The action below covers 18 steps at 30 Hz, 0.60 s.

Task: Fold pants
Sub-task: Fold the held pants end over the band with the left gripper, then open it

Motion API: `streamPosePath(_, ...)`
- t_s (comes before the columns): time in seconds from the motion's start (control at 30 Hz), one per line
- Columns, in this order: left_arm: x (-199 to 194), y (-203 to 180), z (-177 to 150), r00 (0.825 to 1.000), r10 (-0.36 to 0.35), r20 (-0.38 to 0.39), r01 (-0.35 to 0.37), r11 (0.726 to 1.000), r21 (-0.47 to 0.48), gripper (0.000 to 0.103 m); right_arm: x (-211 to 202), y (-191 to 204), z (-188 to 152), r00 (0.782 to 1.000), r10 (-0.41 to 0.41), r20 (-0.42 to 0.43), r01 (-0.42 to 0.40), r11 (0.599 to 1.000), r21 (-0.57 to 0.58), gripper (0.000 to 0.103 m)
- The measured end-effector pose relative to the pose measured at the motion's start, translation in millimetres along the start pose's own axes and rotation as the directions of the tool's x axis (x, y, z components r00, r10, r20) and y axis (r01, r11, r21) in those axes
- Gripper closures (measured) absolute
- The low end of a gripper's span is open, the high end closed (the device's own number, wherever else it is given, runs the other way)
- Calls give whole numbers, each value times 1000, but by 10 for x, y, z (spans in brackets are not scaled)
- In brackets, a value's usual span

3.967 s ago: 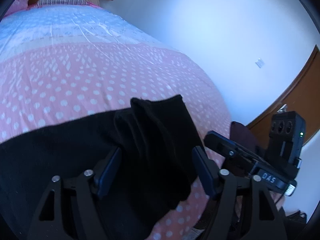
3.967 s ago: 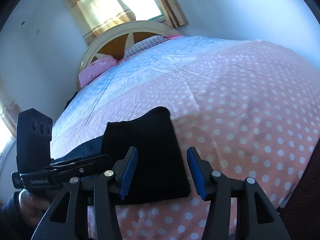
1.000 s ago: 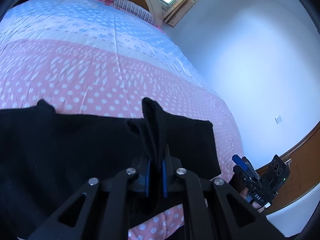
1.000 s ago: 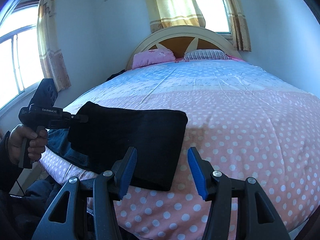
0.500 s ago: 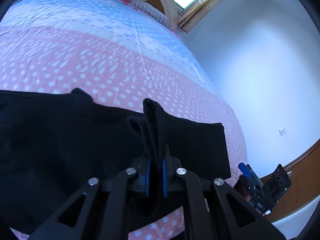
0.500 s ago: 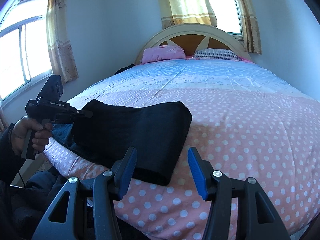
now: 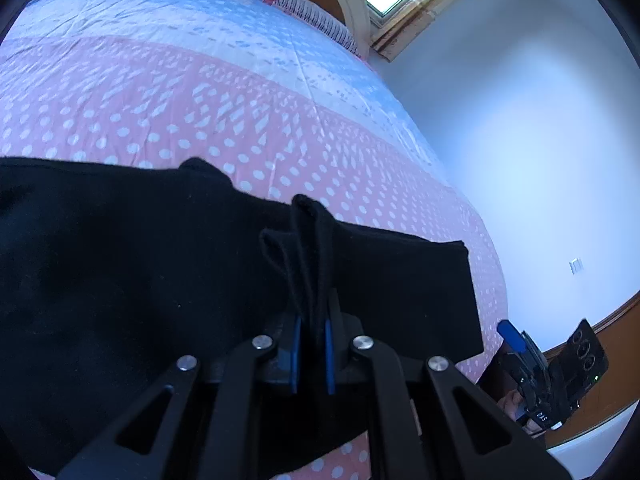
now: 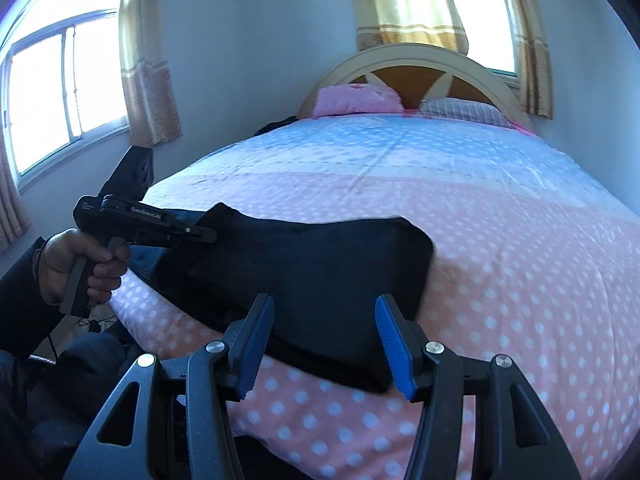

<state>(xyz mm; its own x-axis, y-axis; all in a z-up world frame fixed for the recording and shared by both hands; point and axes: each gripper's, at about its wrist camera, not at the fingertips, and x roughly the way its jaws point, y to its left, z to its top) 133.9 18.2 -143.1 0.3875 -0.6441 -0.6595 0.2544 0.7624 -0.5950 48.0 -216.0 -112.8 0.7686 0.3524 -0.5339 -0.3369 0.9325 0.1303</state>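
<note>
The black pants (image 8: 304, 268) are laid across the near edge of the bed (image 8: 500, 216), on its pink dotted cover, already doubled into a thick band. A bunched edge of the cloth is pinched between the blue pads (image 7: 296, 354) of the left tool (image 7: 311, 354), whose jaws are pressed together on it; a ridge of fabric is seen standing up just ahead of the fingertips. The grip is judged to be taken at this end so that the layers can be carried over as one without sliding apart.

The right tool (image 8: 324, 344) is held spread and empty, with its fingers poised above the opposite, nearer end of the band, not touching it. It is probably kept there to pin or catch that end while the other is moved.

In the right wrist view the left tool (image 8: 202, 235) is gripped by a hand (image 8: 80, 264) at the far corner of the cloth. A fold already appears to be made; at least one more seems to be needed. The lifted layers could slip if the pinch is shallow.
</note>
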Motion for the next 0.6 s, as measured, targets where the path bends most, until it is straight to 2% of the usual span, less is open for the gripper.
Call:
streamPosePath(0.1,1,18,-7,1000,9,2,-9,1000,-2,93,220,2,-50,994,22,-108,-21,1000,11,48)
streamPosePath(0.17,3,55,-25,1000,19,-5,-19,1000,-8,93,410,14,-193,970,29,-240,-34,999,-14,47)
streamPosePath(0.23,-4,99,-50,1000,14,-7,-14,1000,-13,92,372,94,-254,976,3,-219,-23,995,-92,47)
streamPosePath(0.27,-3,114,-50,1000,16,-7,-16,1000,-15,90,375,118,-241,972,0,-235,-25,994,-102,46)
streamPosePath(0.37,-23,136,-44,1000,12,-7,-12,1000,-19,87,339,92,-116,976,52,-211,-66,996,-61,46)
streamPosePath(0.5,-54,43,-56,998,64,2,-64,997,41,85,379,4,226,992,53,-111,-56,998,-27,45)
streamPosePath(0.6,-31,37,-91,996,91,-6,-90,994,59,82,609,-205,439,994,56,-97,-49,996,70,36)
